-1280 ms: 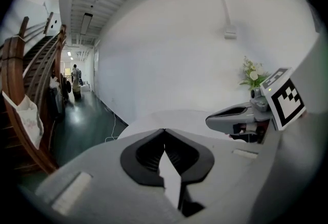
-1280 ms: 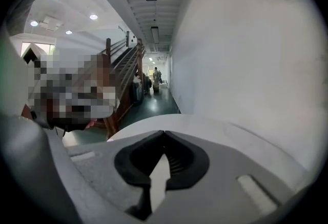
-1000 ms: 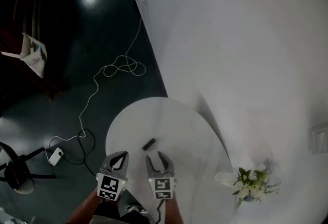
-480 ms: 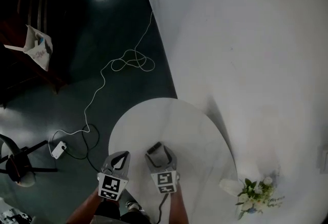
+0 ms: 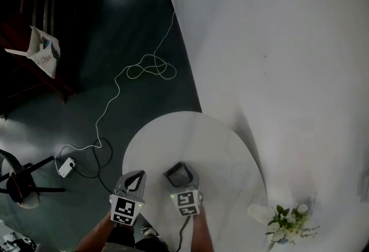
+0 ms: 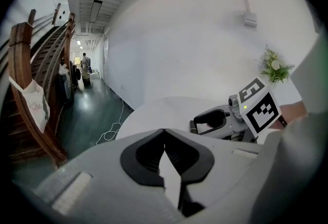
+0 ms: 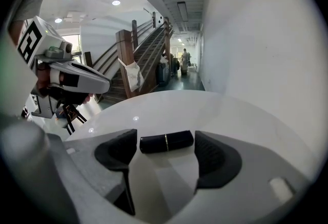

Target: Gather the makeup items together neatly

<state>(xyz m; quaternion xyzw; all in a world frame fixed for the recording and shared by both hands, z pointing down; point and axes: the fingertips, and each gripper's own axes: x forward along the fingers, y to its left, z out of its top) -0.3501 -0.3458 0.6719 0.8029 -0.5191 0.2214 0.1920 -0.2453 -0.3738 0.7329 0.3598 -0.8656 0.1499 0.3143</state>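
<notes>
One makeup item visible: a black lipstick tube (image 7: pixel 166 141), lying crosswise on the near part of the round white table (image 5: pixel 190 135), directly between the jaws of the right gripper (image 5: pixel 179 173). Those jaws are spread wide, with the pads flanking the tube's ends and not pressing on it as far as we can see. Our left gripper (image 6: pixel 164 137) has its jaws pressed together on nothing and hovers at the table's near-left edge. We read this as the pick step, grasp not yet made. Next move calls for closing squarely on the tube; it's round, so an off-centre pinch could roll it out.
</notes>
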